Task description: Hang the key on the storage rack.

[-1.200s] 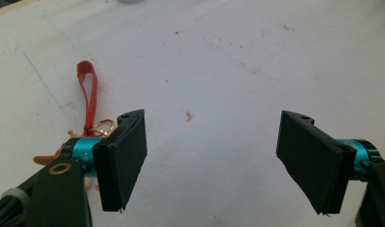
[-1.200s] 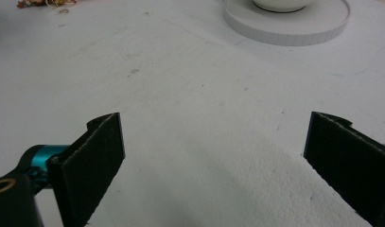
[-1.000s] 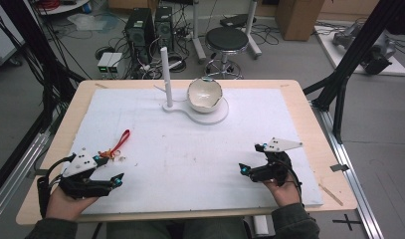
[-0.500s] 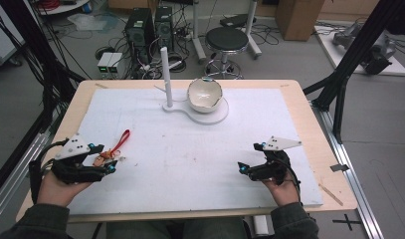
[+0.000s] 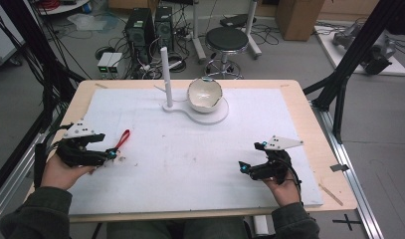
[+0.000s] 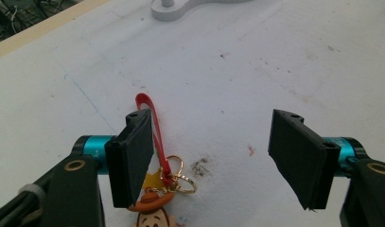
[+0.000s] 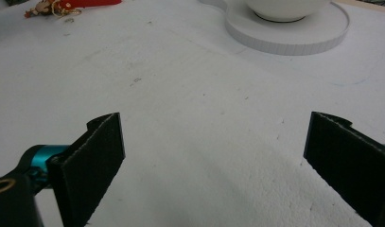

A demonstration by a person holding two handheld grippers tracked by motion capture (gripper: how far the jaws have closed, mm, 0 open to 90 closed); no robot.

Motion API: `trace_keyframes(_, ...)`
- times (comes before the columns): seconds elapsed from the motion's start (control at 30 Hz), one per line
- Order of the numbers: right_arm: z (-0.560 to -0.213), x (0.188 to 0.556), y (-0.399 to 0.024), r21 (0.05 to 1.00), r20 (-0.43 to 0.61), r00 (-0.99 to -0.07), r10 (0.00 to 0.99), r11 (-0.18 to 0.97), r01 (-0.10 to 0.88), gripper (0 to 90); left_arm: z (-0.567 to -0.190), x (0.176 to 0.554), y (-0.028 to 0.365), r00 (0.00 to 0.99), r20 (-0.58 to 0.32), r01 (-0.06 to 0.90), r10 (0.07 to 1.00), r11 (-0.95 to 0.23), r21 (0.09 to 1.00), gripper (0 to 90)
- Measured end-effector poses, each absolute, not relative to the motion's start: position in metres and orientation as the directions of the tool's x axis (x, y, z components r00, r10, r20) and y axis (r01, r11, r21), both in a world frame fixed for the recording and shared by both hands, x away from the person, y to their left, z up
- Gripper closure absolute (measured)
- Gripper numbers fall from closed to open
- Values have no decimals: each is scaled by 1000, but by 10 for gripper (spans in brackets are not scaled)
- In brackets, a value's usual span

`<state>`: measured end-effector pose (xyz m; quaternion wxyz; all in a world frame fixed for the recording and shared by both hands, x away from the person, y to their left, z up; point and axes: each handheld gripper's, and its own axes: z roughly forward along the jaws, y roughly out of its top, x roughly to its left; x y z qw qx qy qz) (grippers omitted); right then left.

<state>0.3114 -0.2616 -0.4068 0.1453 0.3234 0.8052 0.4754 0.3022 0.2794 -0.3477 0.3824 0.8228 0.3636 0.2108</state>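
A keychain [image 6: 161, 161] with a red strap, gold rings and a small cartoon cowboy figure lies flat on the white mat. My left gripper [image 6: 214, 161] is open above it, and the strap runs close along the inner side of the left jaw. In the high view the left gripper [image 5: 110, 154] sits at the mat's left, its tips at the lower end of the red strap [image 5: 123, 138]. My right gripper [image 5: 250, 157] is open near the front right, with nothing between its jaws [image 7: 214, 165]. The keychain [image 7: 72, 4] lies far off in the right gripper view.
A white stand with an upright peg [image 5: 165, 74] and a round base [image 5: 217, 118] sits at the back centre. A white bowl [image 5: 205, 94] rests on that base. The wooden table edge [image 5: 314, 129] frames the mat.
My left gripper has moved away from the table's front edge up to the keychain. The right gripper and the keychain have stayed put.
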Motion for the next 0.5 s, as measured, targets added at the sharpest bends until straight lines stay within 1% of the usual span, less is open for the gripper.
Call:
trace_keyframes(0.17,-407,313,-262,861,74,-751,656,338,380,49,-351,315,279,639,70,450,766,-446,774,327)
trace_keyframes(0.33,-407,314,-260,861,72,-757,649,342,375,49,-358,328,279,625,53,493,778,-447,747,361)
trace_keyframes(0.5,-407,315,-259,861,75,-758,648,341,377,49,-363,339,282,611,60,513,790,-453,729,403)
